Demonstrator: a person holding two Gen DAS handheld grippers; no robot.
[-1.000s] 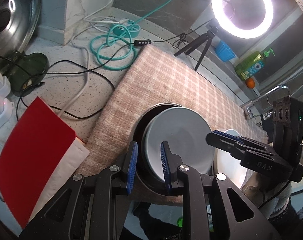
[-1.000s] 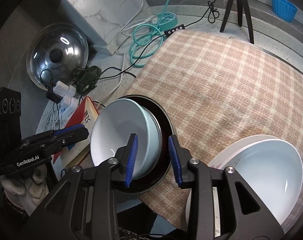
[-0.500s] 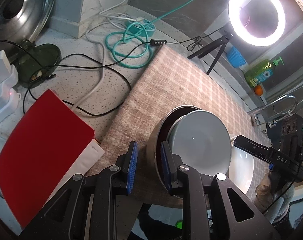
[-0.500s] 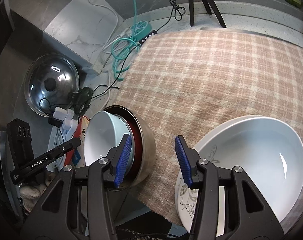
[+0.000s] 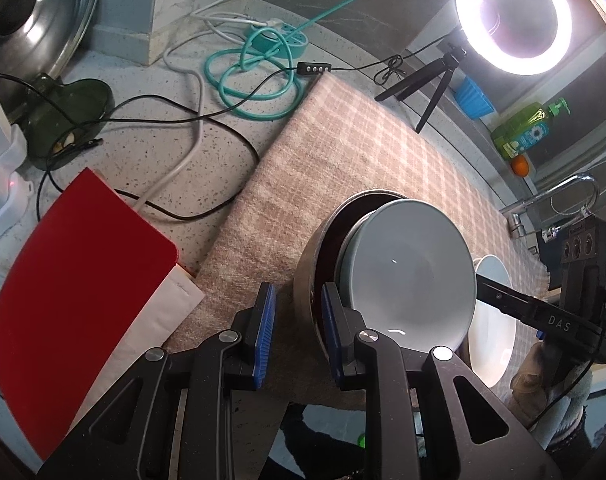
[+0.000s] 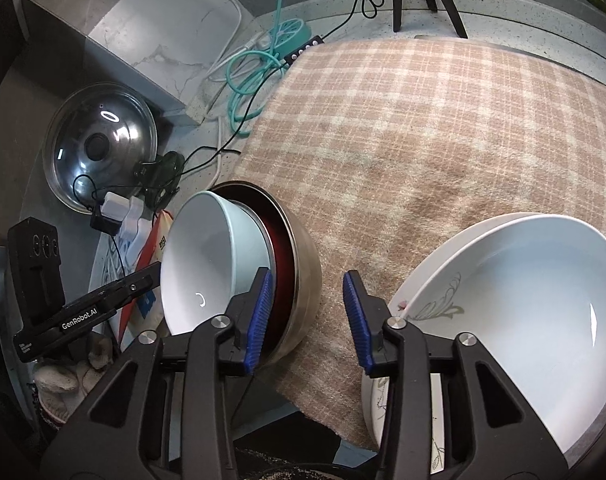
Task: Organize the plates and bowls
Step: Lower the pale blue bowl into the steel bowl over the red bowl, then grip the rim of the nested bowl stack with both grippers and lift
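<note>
**Bowls nested, stack tipped at the cloth's front edge**

The left gripper (image 5: 299,336), jaws narrow, pinches the rim of the steel bowl (image 6: 299,272) and, I judge, holds it tilted with the white bowl (image 6: 203,264) nested inside. The right gripper (image 6: 307,316) has just been closing. It is part open astride the steel wall, and its outer pad is clear. A dish (image 6: 523,300) already sits on a plate (image 6: 427,304) near by. Stacking looks mostly done; levelling and placing remain. Both stacks crowd the front edge of the cloth (image 6: 443,140), which is bare behind them. Cables (image 5: 243,76) lie off to the left.
</note>
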